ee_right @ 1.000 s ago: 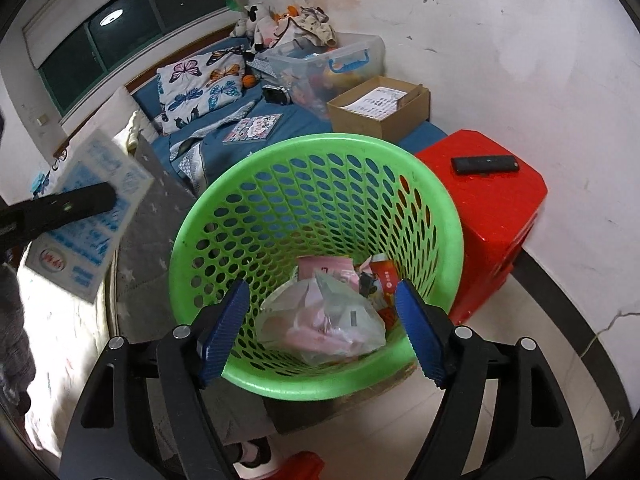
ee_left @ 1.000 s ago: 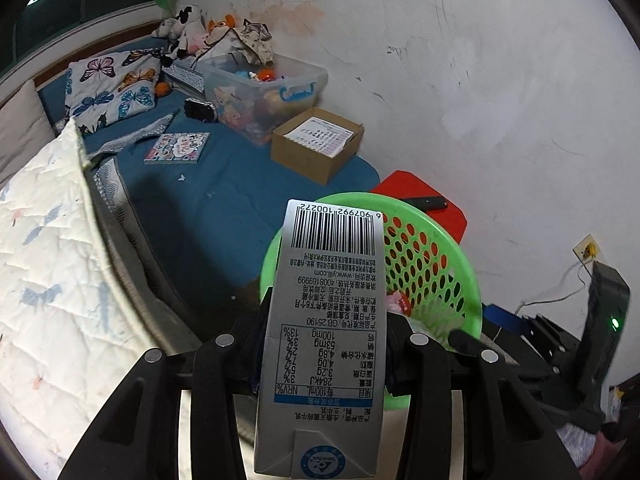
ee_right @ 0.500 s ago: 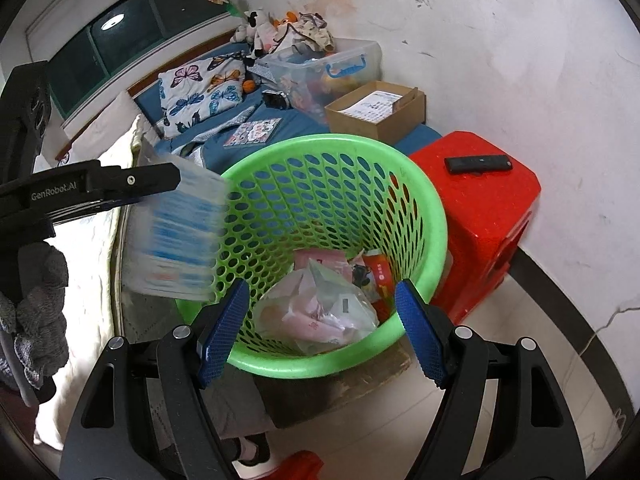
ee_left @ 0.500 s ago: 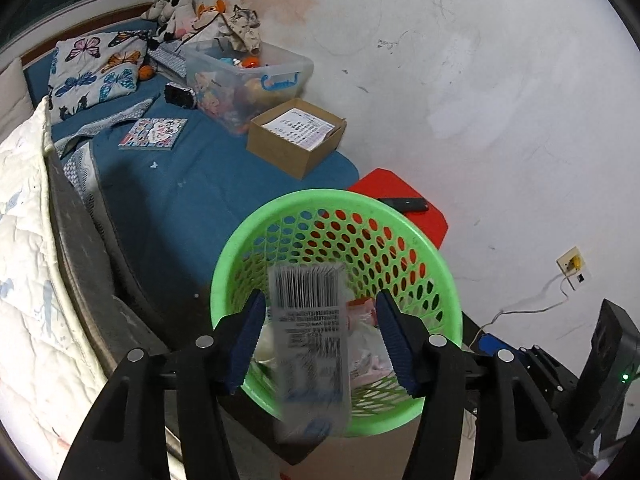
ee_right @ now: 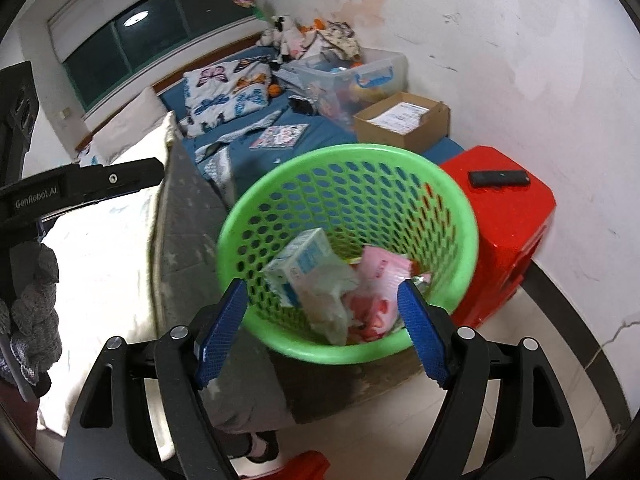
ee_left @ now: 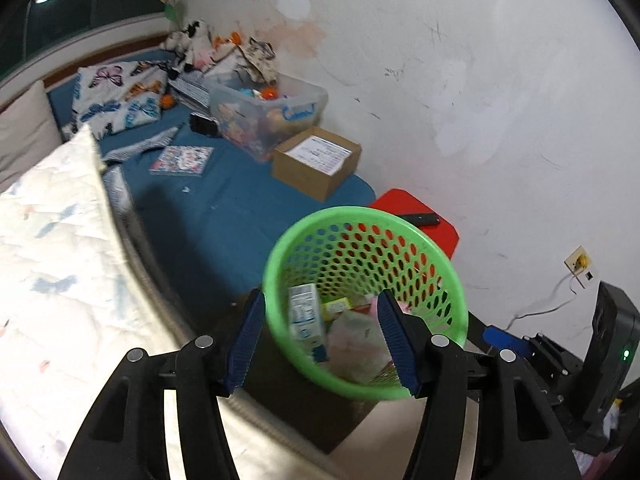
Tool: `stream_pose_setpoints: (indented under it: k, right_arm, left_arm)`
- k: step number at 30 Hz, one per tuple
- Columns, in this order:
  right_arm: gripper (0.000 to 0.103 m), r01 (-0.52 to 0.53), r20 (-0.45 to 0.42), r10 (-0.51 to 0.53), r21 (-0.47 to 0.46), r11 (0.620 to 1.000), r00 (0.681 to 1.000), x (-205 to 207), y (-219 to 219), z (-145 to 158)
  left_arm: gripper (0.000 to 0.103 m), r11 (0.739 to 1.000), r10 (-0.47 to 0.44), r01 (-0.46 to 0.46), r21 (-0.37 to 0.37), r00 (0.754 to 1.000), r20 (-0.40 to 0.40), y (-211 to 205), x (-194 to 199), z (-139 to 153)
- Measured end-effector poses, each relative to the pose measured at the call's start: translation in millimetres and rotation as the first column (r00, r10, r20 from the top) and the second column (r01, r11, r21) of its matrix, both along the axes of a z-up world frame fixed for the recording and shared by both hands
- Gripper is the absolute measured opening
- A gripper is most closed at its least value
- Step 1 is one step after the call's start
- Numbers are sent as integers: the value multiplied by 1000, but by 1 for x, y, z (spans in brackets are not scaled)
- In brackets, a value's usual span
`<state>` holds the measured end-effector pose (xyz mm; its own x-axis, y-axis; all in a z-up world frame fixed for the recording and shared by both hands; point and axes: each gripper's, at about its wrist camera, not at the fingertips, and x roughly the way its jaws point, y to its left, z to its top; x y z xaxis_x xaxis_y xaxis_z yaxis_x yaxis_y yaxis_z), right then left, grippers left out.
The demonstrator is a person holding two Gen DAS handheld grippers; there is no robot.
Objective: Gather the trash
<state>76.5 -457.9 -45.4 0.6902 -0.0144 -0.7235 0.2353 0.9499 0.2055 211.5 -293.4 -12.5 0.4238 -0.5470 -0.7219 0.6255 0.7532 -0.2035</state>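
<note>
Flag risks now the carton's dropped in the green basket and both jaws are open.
1. The green basket looks tilted toward the cameras, seemingly perched on a dark block; a nudge from the right hand-held gripper might tip it.
2. The milk carton leans on loose trash near the wall; it could shift if the basket is bumped.
3. The left hand-held gripper straddles the rim, so pulling back carelessly could snag it.
</note>
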Motion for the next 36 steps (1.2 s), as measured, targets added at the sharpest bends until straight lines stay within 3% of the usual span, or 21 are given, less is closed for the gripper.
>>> stream_pose_setpoints:
  k: [6,9,13,22,26,36]
  right_arm:
    - [83,-65,12,65,-31,997,998,2,32,11]
    - [84,-99,14,99,-35,994,995,5,48,14]
    - [85,-143,9,143,-54,988,990,9,69,17]
    - [85,-219,8,220,-57,974,975,15,109,24]
    - [92,-245,12,246,-75,967,969,15,124,29]
    - [93,-282,23,284,-72,957,958,7,144,35]
  left_arm:
    - [61,995,95,-95,20,995,31,52,-15,2]
    - [73,987,152,-154,43,987,49,77,-20,0]
    - [79,976,212,-214,41,976,54,109,-26,2]
    - [88,946,320,-323,21,943,90,167,-46,8]
    - [91,934,354,-357,10,930,103,184,-52,12]
    - [94,903,423,-430,12,893,152,222,-73,14]
